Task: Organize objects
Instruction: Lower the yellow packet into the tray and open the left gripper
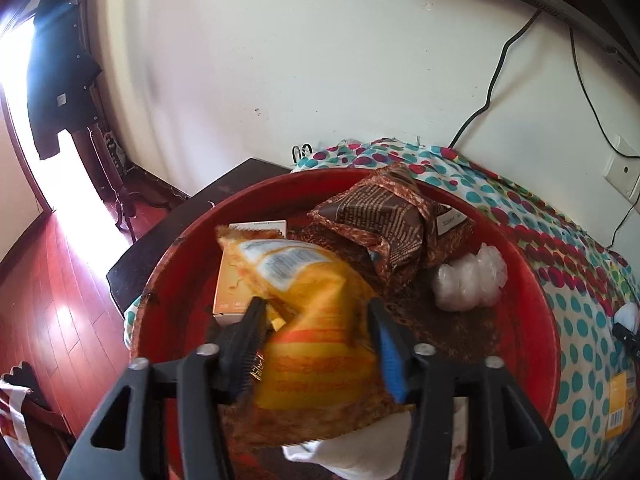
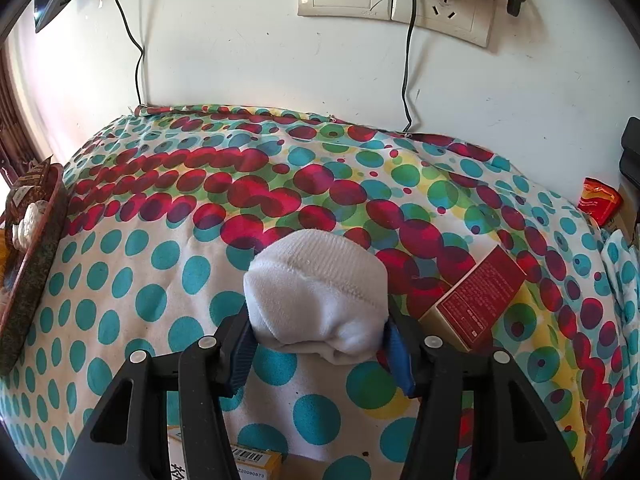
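Left gripper (image 1: 316,334) spread over red tray (image 1: 536,280), jaws either side of yellow snack bag (image 1: 304,300) at lower centre, apparently released there; retreat comes next. Right gripper (image 2: 318,334) pinches white sock (image 2: 316,292), lower centre, above dotted worktop cloth (image 2: 160,264); likely tray-bound. Print unreadable; barcode box (image 2: 248,460) at bottom.

A dotted cloth (image 2: 168,272) carries a red tray (image 1: 532,280) and red box (image 2: 478,300).

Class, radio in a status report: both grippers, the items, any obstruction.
Left gripper open, yellow snack bag loose between fingers, over red tray. Right gripper shut on white sock, above spotted cloth. Nothing in the way.
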`<state>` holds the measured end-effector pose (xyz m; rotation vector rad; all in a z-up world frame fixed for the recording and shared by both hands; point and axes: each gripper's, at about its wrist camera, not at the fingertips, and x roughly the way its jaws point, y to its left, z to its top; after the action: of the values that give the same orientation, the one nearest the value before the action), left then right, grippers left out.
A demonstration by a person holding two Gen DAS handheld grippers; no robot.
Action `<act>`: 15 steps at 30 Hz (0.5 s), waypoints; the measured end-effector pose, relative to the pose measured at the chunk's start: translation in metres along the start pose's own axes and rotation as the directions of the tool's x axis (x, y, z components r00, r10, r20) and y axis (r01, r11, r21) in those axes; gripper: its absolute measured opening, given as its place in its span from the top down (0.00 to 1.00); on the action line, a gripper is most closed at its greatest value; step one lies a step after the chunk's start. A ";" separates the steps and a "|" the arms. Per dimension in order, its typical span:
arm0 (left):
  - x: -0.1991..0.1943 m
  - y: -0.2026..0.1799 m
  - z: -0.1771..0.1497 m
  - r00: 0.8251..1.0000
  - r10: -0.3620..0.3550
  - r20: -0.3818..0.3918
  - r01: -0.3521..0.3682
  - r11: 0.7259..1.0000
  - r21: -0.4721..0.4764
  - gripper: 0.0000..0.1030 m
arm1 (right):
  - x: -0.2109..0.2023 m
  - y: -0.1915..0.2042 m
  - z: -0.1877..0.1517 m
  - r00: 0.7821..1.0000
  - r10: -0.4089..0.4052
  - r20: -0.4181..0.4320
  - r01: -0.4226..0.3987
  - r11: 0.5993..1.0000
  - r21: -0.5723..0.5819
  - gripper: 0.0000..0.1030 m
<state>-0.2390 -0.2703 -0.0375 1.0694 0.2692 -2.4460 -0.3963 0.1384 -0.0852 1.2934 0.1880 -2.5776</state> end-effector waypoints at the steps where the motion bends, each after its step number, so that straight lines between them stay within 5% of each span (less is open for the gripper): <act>1: -0.001 0.000 -0.001 1.000 0.006 0.006 -0.006 1.000 0.005 0.41 | 0.000 0.000 0.000 1.000 -0.001 0.002 0.001 1.000 -0.001 0.49; 15: -0.035 -0.004 0.002 0.997 0.010 0.076 -0.014 0.998 0.054 0.35 | -0.042 0.014 0.016 0.995 0.003 0.095 0.000 1.000 -0.028 0.49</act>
<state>-0.2213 -0.2564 -0.0110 0.9944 0.1729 -2.4901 -0.3808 0.1285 -0.0413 1.1577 0.2045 -2.6185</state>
